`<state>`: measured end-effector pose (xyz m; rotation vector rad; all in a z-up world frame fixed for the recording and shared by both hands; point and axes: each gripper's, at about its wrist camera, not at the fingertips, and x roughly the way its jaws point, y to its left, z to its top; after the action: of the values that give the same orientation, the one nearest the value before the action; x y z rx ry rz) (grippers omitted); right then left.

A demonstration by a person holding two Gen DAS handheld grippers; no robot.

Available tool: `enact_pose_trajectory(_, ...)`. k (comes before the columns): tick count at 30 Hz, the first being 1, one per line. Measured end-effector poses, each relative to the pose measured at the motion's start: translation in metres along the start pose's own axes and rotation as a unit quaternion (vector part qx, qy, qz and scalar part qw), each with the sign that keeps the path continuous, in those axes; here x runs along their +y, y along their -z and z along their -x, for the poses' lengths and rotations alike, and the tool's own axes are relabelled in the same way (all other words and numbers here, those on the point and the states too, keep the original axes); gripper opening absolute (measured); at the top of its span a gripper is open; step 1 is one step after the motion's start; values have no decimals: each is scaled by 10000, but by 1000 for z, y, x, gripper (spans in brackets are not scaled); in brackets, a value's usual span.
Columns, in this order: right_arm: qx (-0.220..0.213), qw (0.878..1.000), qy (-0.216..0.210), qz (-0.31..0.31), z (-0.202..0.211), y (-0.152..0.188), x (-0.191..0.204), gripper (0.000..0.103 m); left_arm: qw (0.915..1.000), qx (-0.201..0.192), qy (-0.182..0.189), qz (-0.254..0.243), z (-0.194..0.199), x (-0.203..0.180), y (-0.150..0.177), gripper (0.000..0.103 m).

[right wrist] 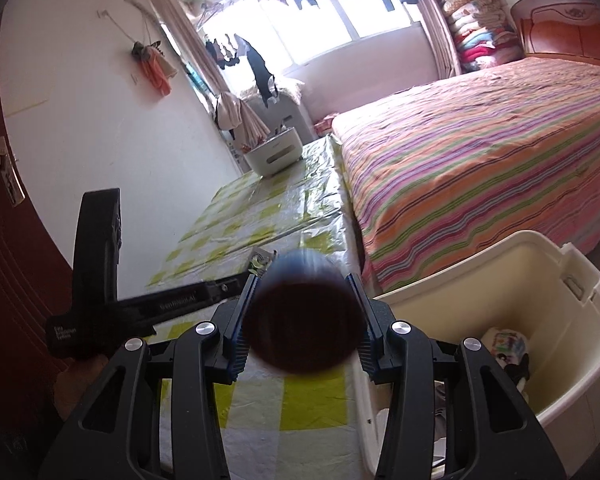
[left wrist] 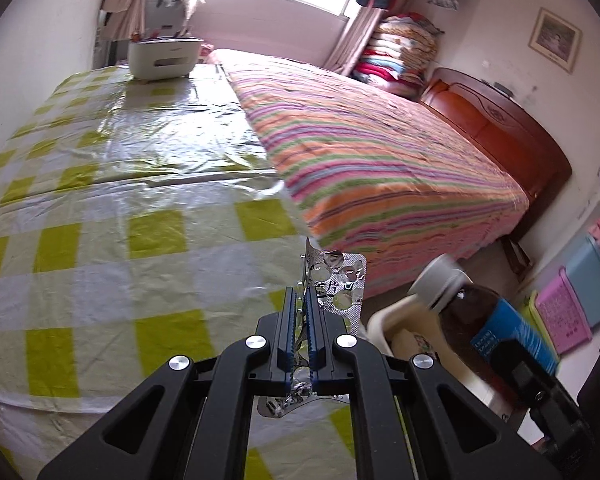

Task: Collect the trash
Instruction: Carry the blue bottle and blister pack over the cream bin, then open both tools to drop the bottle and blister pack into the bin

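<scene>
Low in the left view, the left gripper (left wrist: pixel 301 312) pinches a spent blister pack (left wrist: pixel 342 284) above the table (left wrist: pixel 100 200), while the right gripper (right wrist: pixel 302 312) clamps a bottle (right wrist: pixel 304 312) beside the bin (right wrist: pixel 540 280) (both look bound there).

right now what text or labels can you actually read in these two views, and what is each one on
"金片" and part of a third character: printed on the foil blister pack clamped in the left gripper.
White print on the bottle label: too blurred to read.
White lettering along the left gripper's body, seen from the right wrist: blurred, not readable.
Small three-line white label on its block end: too small to read.
</scene>
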<state>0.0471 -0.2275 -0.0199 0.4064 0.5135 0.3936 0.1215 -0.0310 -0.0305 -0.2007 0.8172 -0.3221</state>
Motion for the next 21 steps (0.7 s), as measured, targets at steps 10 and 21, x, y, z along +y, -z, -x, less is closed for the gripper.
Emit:
enact_pose_trajectory(10, -303, 9993, 173, -157, 15, -4, -18, 42, 9996, 121, 109, -248, -14, -24, 6, 5)
enact_pose_trajectory(21, -513, 9950, 730, -453, 24, -6, -66, 42, 9981, -118, 300, -532, -6, -48, 10, 5)
